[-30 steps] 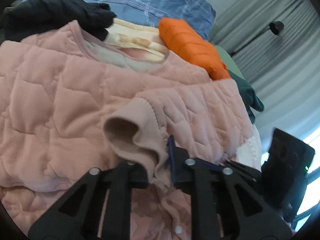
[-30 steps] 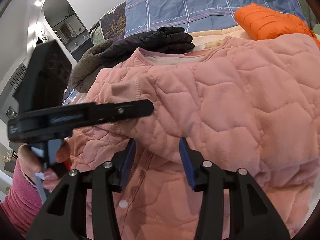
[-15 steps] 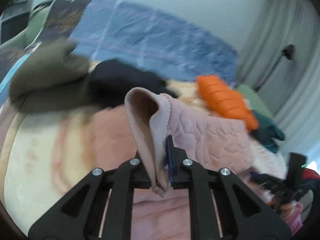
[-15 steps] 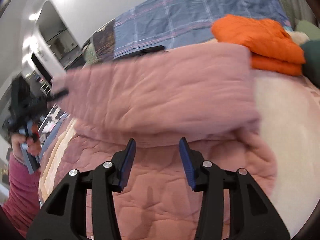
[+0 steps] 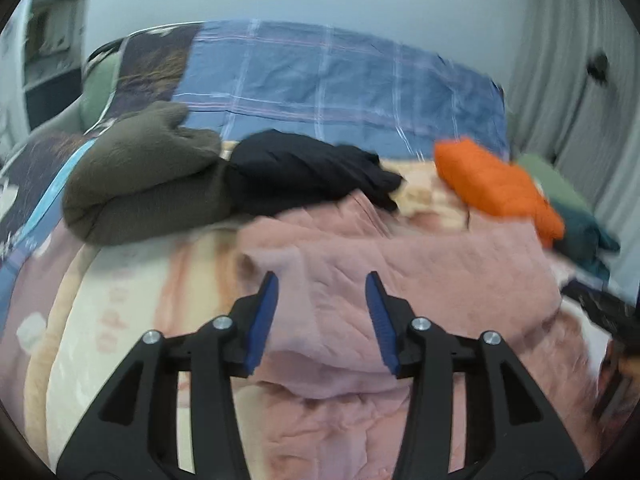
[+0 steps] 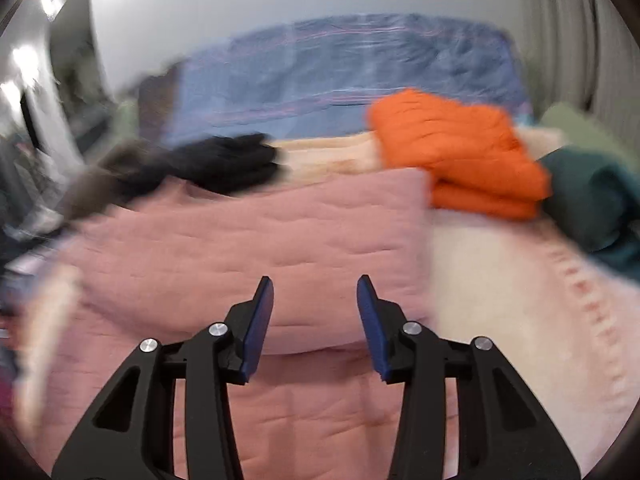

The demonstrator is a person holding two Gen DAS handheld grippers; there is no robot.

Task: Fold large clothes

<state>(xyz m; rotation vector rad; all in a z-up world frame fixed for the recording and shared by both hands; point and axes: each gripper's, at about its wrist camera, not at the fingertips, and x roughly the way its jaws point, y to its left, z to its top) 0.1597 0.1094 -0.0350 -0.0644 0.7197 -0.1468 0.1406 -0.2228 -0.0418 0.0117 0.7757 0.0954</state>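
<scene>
One pink quilted jacket [image 5: 400,280] on bed; left gripper [image 5: 322,312] opening, right gripper [image 6: 315,316] closing slightly, both empty.

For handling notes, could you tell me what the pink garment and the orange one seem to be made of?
Pink garment: soft, matte quilted fabric, probably plush fleece; stitched padded panels show. Orange garment: likely a thin, padded puffer-type shell, with narrow quilted channels; blur hides its sheen.

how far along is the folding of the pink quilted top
Partly done: the pink quilted top lies on the bed with a sleeve layer folded across its body. In hand: nothing; the left gripper is opening, the right gripper closing slightly, both empty. Left: further folds to match the orange garment folded behind.
</scene>
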